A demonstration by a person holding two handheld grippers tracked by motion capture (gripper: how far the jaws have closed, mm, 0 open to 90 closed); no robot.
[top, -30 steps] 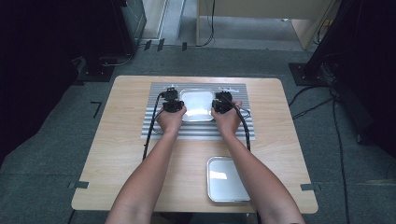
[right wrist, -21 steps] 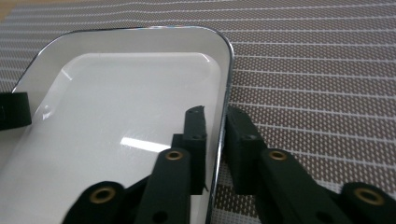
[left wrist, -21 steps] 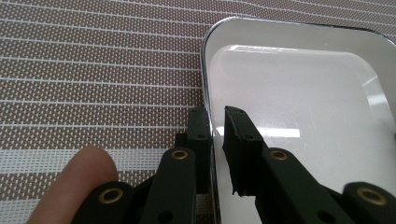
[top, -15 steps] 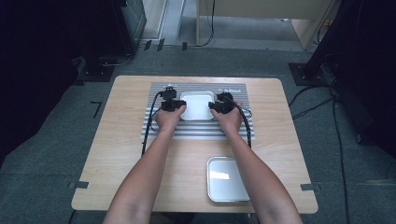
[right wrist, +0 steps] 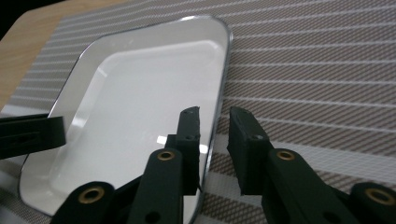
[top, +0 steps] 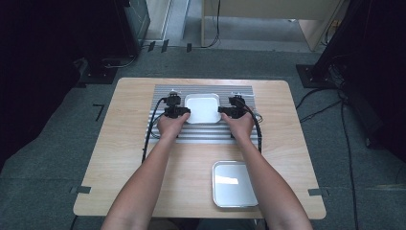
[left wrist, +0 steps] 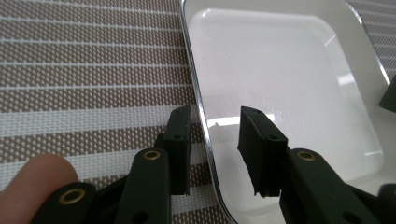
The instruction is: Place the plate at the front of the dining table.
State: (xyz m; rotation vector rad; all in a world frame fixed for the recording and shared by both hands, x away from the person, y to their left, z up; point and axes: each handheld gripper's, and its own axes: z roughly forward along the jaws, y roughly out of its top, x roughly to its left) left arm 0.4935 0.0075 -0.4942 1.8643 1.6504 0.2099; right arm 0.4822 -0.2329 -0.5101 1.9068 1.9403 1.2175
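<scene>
Since the earlier frames both hands have slid a little farther up the striped mat (top: pixel 203 132), carrying the white tray (top: pixel 202 108) with them toward the far edge of the wooden surface (top: pixel 129 158). The tray now lies flat on the mat's upper middle, between the two grippers. The left gripper (left wrist: pixel 215 140) has its jaws spread on either side of the tray's left rim, one jaw outside over the mat and one inside over the tray floor; neither jaw is pressed against the rim. The right gripper (right wrist: pixel 215 135) does the same at the opposite rim, jaws apart with the chrome edge running between them. In the high view the left gripper (top: pixel 178 111) and right gripper (top: pixel 229 111) sit just beside the tray's two sides, black cables trailing back along the mat toward the person's forearms. A second tray (top: pixel 233 183), metal and shiny, rests well apart on the near right part of the surface, beside the right forearm. A fingertip (left wrist: pixel 39 179) shows at the lower left of the left gripper view
</scene>
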